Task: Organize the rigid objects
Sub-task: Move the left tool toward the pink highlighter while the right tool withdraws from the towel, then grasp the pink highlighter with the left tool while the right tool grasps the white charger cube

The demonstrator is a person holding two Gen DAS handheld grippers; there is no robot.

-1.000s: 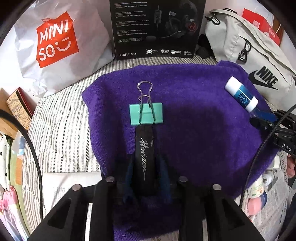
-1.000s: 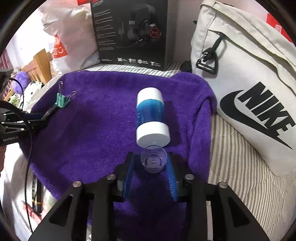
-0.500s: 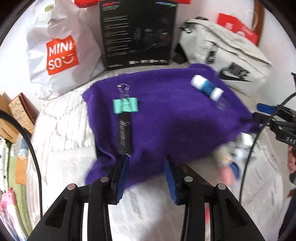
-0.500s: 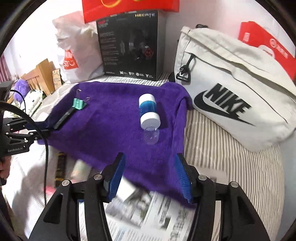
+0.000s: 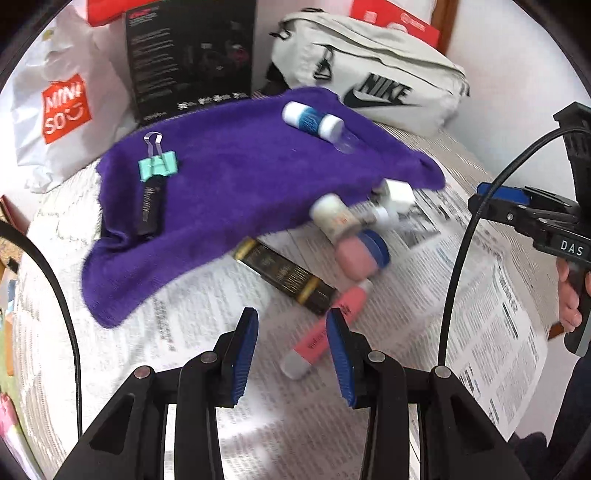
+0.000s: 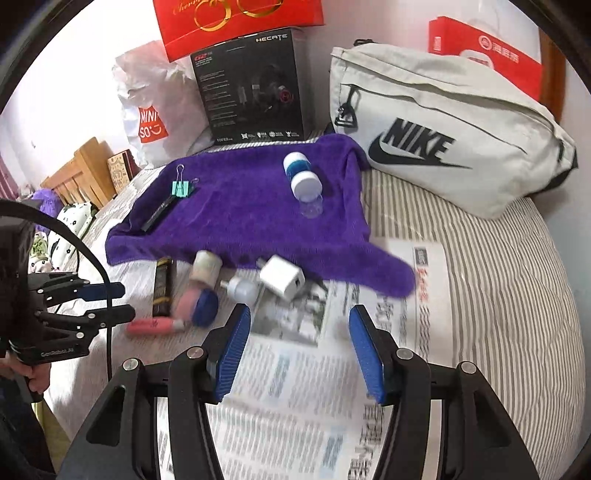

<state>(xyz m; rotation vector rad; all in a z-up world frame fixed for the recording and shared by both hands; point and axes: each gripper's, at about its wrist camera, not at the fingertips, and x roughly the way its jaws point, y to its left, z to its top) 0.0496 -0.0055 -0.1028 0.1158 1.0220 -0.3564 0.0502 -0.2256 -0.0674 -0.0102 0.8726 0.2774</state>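
Note:
A purple towel (image 5: 240, 177) (image 6: 251, 206) carries a teal binder clip (image 5: 158, 168) (image 6: 181, 189) on a black strip (image 5: 149, 210) and a blue-and-white bottle (image 5: 312, 120) (image 6: 301, 173). In front of it, on newspaper (image 6: 295, 387), lie a black-gold box (image 5: 286, 275) (image 6: 163, 286), a pink tube (image 5: 325, 332) (image 6: 155, 326), a pink jar with a blue lid (image 5: 364, 253) (image 6: 195, 301), a white bottle (image 5: 334, 218) and a white charger (image 6: 282, 277). My left gripper (image 5: 293, 321) (image 6: 123, 301) hangs open over the pink tube's near end. My right gripper (image 6: 300, 317) is open above bare newspaper.
A grey Nike bag (image 6: 443, 140), a black headset box (image 6: 255, 88) and a white Miniso bag (image 5: 59, 103) line the back. Red boxes (image 6: 236, 22) stand behind them. Striped bedding (image 6: 498, 295) runs along the right. Each gripper trails a black cable.
Both grippers have let go and drawn back from the towel, the left off the clipped black strip, the right off the bottle. Their jaws have widened, and the pile on the newspaper has come into view.

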